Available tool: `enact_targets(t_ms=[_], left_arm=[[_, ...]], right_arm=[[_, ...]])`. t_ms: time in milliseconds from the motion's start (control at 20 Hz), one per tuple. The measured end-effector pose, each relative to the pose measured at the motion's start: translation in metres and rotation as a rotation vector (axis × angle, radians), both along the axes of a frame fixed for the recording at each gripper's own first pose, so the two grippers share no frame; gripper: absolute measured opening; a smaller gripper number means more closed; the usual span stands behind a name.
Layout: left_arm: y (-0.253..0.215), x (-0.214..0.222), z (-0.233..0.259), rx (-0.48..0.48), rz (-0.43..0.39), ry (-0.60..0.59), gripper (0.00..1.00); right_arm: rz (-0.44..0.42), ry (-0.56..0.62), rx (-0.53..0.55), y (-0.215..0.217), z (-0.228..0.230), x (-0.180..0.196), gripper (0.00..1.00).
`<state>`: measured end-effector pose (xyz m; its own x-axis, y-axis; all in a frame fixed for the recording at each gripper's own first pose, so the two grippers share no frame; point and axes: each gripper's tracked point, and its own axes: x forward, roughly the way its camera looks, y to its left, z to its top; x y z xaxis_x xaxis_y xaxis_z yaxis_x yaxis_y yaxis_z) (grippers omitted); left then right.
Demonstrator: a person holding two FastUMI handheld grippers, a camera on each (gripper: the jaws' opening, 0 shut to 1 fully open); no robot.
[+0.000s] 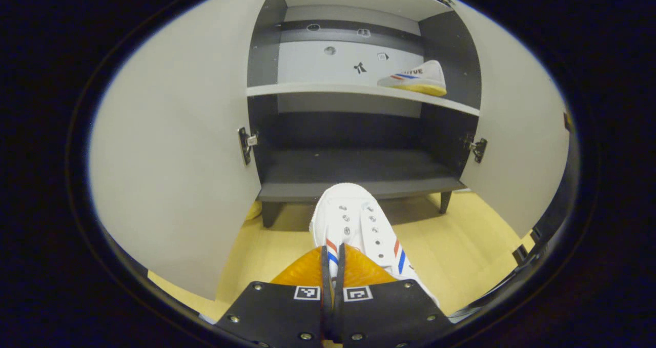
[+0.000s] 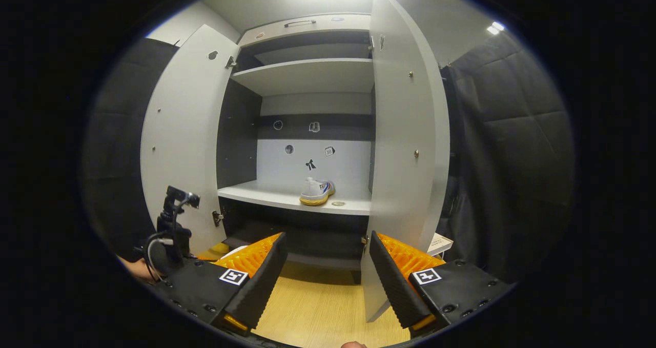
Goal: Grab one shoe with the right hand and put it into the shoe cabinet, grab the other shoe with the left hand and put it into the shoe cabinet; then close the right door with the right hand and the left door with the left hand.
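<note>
Shoe (image 1: 359,225) pinched in left gripper (image 1: 332,266) fingers over wood floor (image 1: 461,256); right gripper (image 2: 325,271) fingers spread, cabinet (image 2: 307,76) doors open.

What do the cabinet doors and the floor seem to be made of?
Cabinet doors: probably laminated board, shown by flat, matte, pale grey faces with small screw heads. Floor: looks like light wood or wood-look laminate, judging by its faint grain lines and slight sheen.

We see a pale grey middle shelf (image 1: 328,89) inside the open grey-and-white shoe cabinet, carrying a white canvas shoe with a yellow sole (image 1: 415,78) near its right end. Below it lies a dark grey bottom shelf (image 1: 353,171). The cabinet stands on a light wooden floor (image 1: 456,245).
</note>
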<state>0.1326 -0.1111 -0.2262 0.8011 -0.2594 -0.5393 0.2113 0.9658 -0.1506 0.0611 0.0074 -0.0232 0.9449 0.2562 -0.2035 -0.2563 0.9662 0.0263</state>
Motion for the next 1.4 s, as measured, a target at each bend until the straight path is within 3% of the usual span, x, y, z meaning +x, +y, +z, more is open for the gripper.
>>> enact_targets(t_ms=[650,750,1400], left_arm=[[-0.011,0.054,0.151,-0.096,0.003,-0.258,0.01],[-0.011,0.066,0.163,-0.111,0.007,-0.275,0.04],[-0.019,0.203,0.2,-0.138,0.042,-0.364,0.01]], right_arm=[[0.014,0.0,0.026,-0.001,0.001,-0.005,1.0],[0.007,-0.004,0.031,-0.001,0.002,-0.005,1.0],[-0.065,0.0,0.011,-0.003,0.0,-0.01,1.0]])
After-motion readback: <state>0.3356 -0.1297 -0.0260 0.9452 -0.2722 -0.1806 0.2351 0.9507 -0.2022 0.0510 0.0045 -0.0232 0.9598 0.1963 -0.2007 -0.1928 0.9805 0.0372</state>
